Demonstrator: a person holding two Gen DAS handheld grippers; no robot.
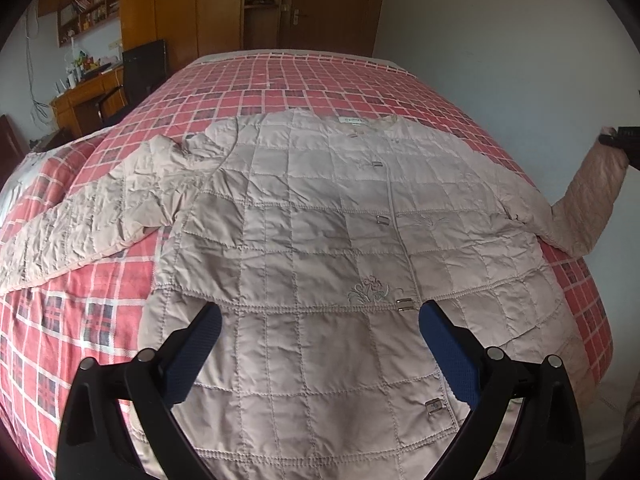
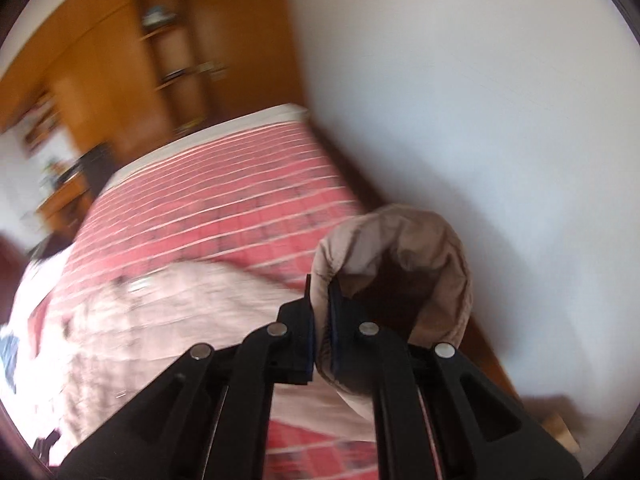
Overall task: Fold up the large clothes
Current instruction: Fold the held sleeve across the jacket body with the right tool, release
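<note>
1. Your left gripper (image 1: 320, 354) hangs above the lower front of the jacket (image 1: 320, 240), its blue-padded fingers (image 1: 192, 356) spread wide apart and holding nothing.

2. The jacket is a pale pink quilted one, lying face up and mostly flat on the bed (image 1: 280, 80), which wears a red and white checked cover. The collar points toward the far end of the bed, the hem toward you.

3. Metal clasps (image 1: 383, 220) run down the front placket, and a small embroidered flower (image 1: 370, 290) sits just left of the clasp nearest your fingertips.

4. The sleeve on your left side (image 1: 80, 220) lies crumpled and stretched out across the bed cover, away from the body of the jacket.

5. The sleeve on your right side (image 1: 592, 192) is lifted off the bed at the mattress edge, its cuff (image 2: 392, 264) raised beside the white wall (image 1: 500, 40).

6. Your right gripper (image 2: 320, 320) has its fingers pressed together on one edge of that cuff, the fabric pinched between the pads. The cuff opening gapes just to the right of the fingers.

7. The right wrist view is blurred, so the jacket body below it shows only as a pale smear on the checked cover.

8. Wooden wardrobes (image 1: 192, 0) and a desk (image 1: 84, 96) stand beyond the far end of the bed.
</note>
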